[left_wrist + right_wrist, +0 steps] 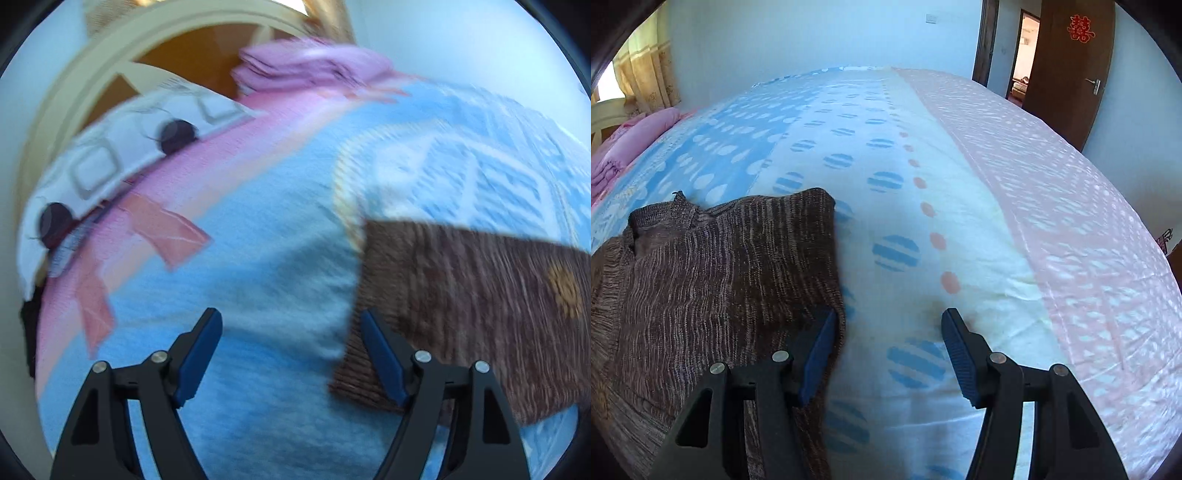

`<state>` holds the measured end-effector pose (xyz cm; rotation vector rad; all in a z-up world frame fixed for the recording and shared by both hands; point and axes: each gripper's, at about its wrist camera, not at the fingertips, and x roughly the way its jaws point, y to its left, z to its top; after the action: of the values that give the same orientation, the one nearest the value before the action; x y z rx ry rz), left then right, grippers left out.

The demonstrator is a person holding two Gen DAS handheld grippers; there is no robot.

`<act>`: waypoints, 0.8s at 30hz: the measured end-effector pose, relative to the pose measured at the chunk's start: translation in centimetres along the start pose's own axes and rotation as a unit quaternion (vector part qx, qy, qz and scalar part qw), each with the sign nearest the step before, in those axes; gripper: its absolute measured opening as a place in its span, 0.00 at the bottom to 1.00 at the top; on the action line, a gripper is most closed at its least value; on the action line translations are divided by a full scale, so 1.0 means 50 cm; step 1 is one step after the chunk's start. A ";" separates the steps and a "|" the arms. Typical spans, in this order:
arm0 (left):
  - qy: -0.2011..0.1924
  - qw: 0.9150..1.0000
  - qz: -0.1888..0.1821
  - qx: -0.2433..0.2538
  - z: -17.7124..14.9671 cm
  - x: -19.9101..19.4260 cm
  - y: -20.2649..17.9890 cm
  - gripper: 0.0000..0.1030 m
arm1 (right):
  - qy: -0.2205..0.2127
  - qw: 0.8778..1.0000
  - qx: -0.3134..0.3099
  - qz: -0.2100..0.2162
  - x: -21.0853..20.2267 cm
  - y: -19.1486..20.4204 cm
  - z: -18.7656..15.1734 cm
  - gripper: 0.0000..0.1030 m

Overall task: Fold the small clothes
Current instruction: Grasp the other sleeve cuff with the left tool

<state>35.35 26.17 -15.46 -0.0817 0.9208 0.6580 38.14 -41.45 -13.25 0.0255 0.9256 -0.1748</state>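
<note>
A brown knitted garment (pixel 713 266) lies spread on the bed sheet (pixel 886 147). In the left wrist view it (pixel 461 295) lies to the right, with a yellow flower patch (pixel 563 291) on it. My left gripper (pixel 291 325) is open and empty, over a blue cloth (pixel 240 258), with its right finger (pixel 380 358) at the garment's edge. My right gripper (pixel 888 325) is open and empty, with its left finger (pixel 820 350) over the garment's right edge and its right finger over bare sheet. The left wrist view is blurred.
A folded pink quilt (pixel 314 62) and a white cloth with dark round spots (pixel 118 155) lie by the cream headboard (pixel 74 81). The pink quilt (pixel 635 136) also shows in the right wrist view. A brown door (pixel 1071 74) stands open far right.
</note>
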 end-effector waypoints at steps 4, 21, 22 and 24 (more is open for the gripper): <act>-0.001 0.999 -0.029 0.019 0.002 -0.009 -0.019 0.78 | -0.038 0.998 -0.002 0.044 -0.050 0.024 -0.021 0.58; 0.040 0.990 -0.133 0.012 0.008 -0.013 -0.038 0.19 | -0.048 0.993 0.074 0.080 -0.101 -0.108 -0.148 0.60; 0.046 0.989 -0.144 0.006 0.011 -0.013 -0.034 0.17 | -0.048 0.992 0.080 0.082 -0.100 -0.112 -0.148 0.60; 0.055 0.986 -0.156 -0.003 0.016 -0.015 -0.027 0.11 | -0.050 0.992 0.083 0.085 -0.098 -0.111 -0.149 0.61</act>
<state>36.34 24.96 -14.68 -0.2638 0.9863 0.3675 28.46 -45.53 -13.52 0.2462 0.8034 -0.0933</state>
